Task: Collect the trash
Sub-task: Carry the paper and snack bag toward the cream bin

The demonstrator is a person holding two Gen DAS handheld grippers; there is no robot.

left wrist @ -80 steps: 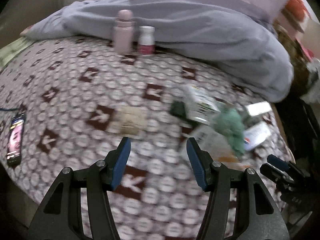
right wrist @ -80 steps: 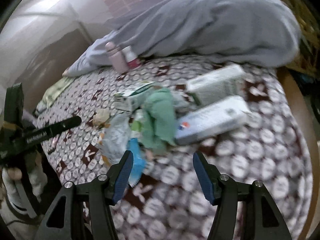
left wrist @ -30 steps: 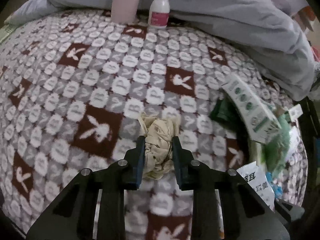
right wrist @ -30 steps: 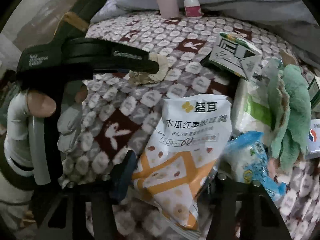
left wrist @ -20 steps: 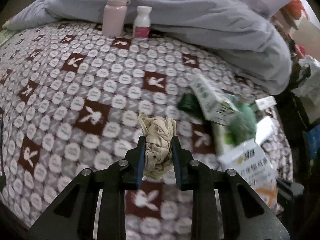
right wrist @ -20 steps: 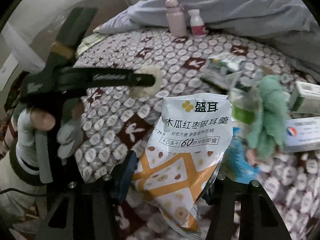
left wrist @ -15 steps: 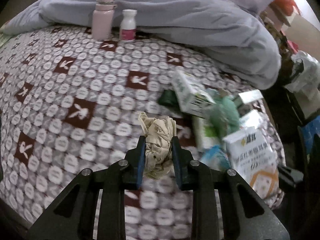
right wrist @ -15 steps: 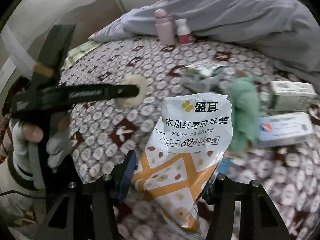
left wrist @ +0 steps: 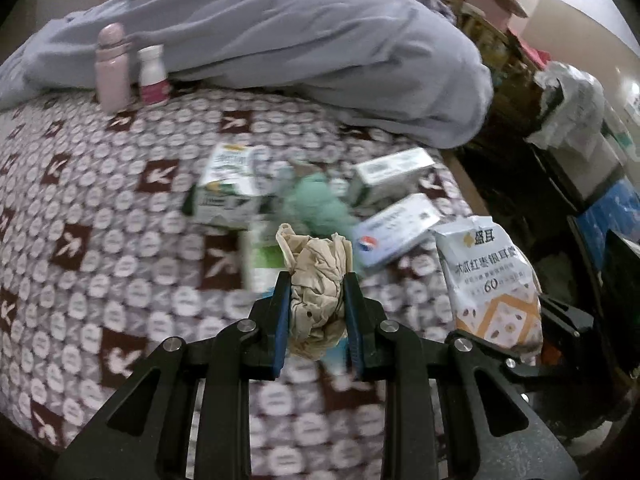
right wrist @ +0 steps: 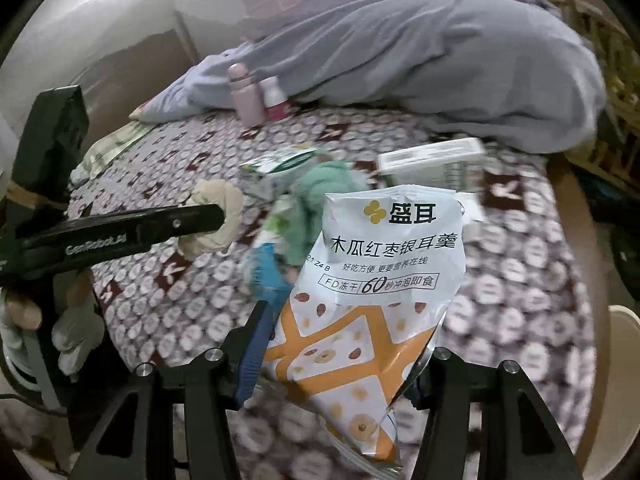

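My left gripper [left wrist: 314, 300] is shut on a crumpled beige paper wad [left wrist: 316, 280] and holds it above the patterned bedspread [left wrist: 120, 216]. In the right wrist view the same left gripper [right wrist: 216, 216] shows from the side with the wad [right wrist: 218, 200] at its tip. My right gripper [right wrist: 340, 344] is shut on a white and orange snack bag [right wrist: 380, 280], lifted off the bed; the bag [left wrist: 492, 280] also shows at the right of the left wrist view. Several boxes [left wrist: 394, 176] and a green cloth [left wrist: 320, 200] lie on the bed.
A pink bottle [left wrist: 112, 68] and a small white bottle [left wrist: 154, 76] stand by the grey duvet [left wrist: 320, 48] at the back. A person's gloved hand [right wrist: 72, 332] holds the left gripper. Cluttered furniture [left wrist: 560, 120] stands right of the bed.
Both grippers rose and drew back from the bed, each keeping its load. The trash pile now looks smaller and farther off, and more of the bed's right side shows.
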